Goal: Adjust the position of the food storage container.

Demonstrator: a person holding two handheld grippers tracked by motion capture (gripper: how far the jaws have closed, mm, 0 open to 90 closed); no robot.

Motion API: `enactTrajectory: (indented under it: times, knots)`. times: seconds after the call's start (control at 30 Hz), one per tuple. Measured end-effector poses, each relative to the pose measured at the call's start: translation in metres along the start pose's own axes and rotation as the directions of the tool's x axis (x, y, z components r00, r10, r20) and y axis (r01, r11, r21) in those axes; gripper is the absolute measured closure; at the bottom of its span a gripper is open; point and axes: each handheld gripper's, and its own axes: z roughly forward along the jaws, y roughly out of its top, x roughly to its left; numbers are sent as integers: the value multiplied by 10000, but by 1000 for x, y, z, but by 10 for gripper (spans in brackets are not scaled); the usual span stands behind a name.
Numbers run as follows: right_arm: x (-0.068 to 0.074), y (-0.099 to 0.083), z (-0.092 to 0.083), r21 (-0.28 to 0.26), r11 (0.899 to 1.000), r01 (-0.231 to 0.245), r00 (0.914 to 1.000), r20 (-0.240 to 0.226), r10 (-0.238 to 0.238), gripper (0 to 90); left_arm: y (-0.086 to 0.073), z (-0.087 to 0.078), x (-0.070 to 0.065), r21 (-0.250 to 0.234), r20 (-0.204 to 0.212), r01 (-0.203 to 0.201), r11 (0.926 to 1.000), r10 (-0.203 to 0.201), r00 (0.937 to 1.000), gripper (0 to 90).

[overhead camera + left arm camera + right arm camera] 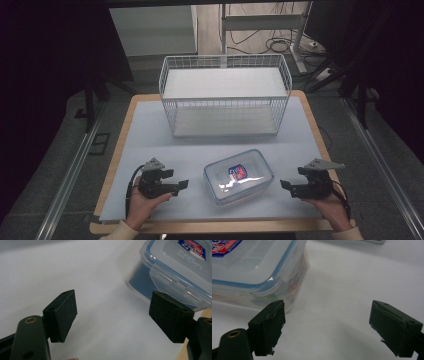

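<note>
The left claw (184, 184) rests in the person's hand with its jaws wide apart and nothing between them, aimed across the worktop (150, 140) at the clear plastic container (238, 176) that sits just beyond its tips. The right claw (283, 184) mirrors it from the other side, jaws likewise spread and empty, with the same box a short way ahead of it. So the container lies between the two claws, touched by neither, flat on the white sheet, and the wire basket (225, 97) stands well beyond it, farther from both claws. From the left gripper view the box (175, 267) shows a snap-lock lid with a blue seal and a hinged flap on the side nearest the claw; the right gripper view shows its rounded corner (262, 270) and glossy wall. I would judge it stiff, light and rather slippery, since the smooth plastic offers little bite. It looks too wide for one claw to span, so pinching the protruding lid rim or a latch flap seems the surest hold, perhaps one claw on each short end.
</note>
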Motion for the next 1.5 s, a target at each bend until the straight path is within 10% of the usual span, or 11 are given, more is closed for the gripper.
enactTrajectory:
  times: [0.9,1.5]
  knots:
    - [9,-1,0,-616,9971,-445,9989,-167,436,179,6,-4,-6,-79,256,-22,10000,25,9997,224]
    - [6,-5,-4,-519,9985,-196,9996,-225,185,188,24,-19,-44,-346,709,-283,9990,307,9970,314]
